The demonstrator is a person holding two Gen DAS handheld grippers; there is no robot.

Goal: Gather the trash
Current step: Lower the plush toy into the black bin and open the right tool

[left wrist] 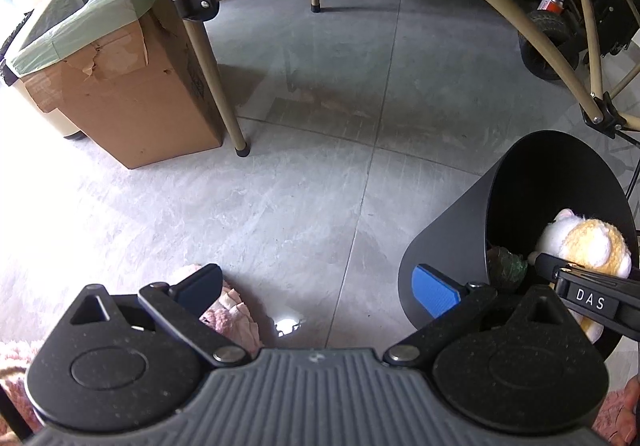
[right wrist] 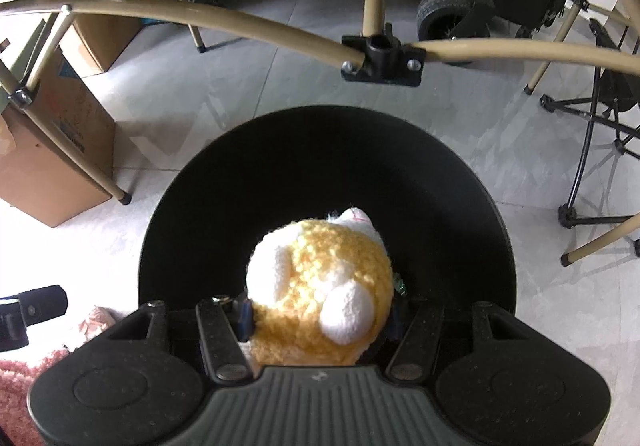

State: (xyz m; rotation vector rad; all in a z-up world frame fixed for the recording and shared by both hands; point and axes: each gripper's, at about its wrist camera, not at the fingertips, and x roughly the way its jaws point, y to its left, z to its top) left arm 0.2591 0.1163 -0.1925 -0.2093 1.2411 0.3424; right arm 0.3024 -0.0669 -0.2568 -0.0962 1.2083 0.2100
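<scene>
Right wrist view, nearest: the right gripper (right wrist: 318, 320) is clamped on a yellow-and-white plush toy (right wrist: 320, 286), which bulges out between its fingers at the lower centre of the frame.
Plush toy position: held over the open mouth of the black bin (right wrist: 192, 206), above its dark interior.
Bin contents: a green crumpled item (left wrist: 507, 266) lies inside, low in the bin, just beside the toy in the left wrist view.
Left gripper: the left gripper (left wrist: 320, 286) has its jaws spread wide with nothing between them, one blue pad (left wrist: 436, 290) at the lower right of the frame in front of the bin's outer wall.
Pink fabric: a fluffy pink cloth (left wrist: 232, 310) lies on the floor behind the left finger, lower left of centre.
Floor: grey tiles (left wrist: 304, 174) fill the middle of both views.
Cardboard box: a brown box lined with a green bag (left wrist: 120, 86) stands at the upper left of the left wrist view.
Farthest: tan metal frame tubes (right wrist: 248, 20) arc across the top, with a black wheel (right wrist: 442, 16) beyond them at the upper right.
</scene>
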